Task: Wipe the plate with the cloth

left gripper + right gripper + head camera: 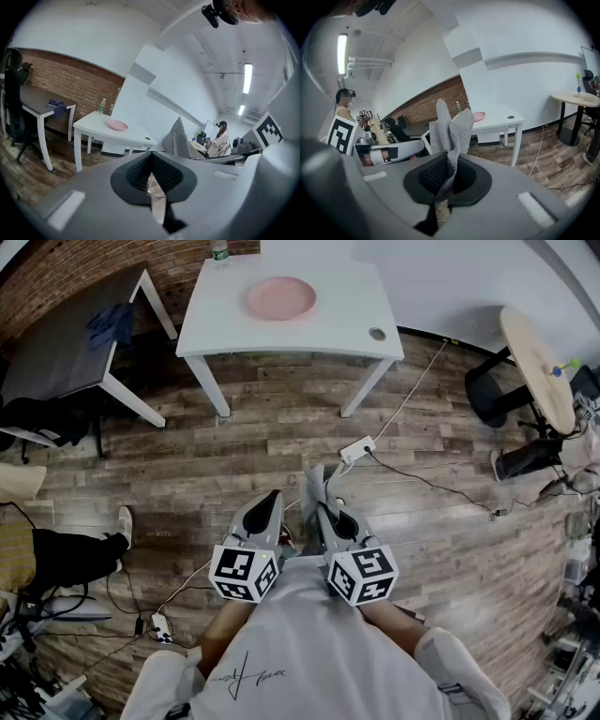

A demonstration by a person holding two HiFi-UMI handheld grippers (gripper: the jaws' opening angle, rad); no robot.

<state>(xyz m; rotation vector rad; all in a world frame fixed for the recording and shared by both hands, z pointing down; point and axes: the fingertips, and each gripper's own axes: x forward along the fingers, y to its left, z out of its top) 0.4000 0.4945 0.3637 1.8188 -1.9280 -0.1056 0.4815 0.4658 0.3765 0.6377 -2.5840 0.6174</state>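
You stand on a wood floor (281, 427) with both grippers held low, close to your body and side by side. Well ahead of them is a white table (216, 329). A dark table (56, 348) sits ahead and to the left of the left gripper, and a round table (536, 362) stands far out to the right of the right gripper.

Your left gripper (270, 502) is clenched on nothing, its pads meeting at the tip. Your right gripper (447, 176) is clamped on the cloth (451, 129) — a grey weave that rises out of the jaws in a folded peak, just beside the left gripper.

The plate (281, 298), pink, lies on the white table straight ahead of the grippers and well apart from both of them and the cloth.

A blue rag (110, 324) is bunched on the dark table, ahead-left of the left gripper. A bottle (218, 251) stands at the white table's far edge, beyond the plate. A power strip (357, 449) lies on the floor between the right gripper and the white table — near the gripper, with a cable running off it.
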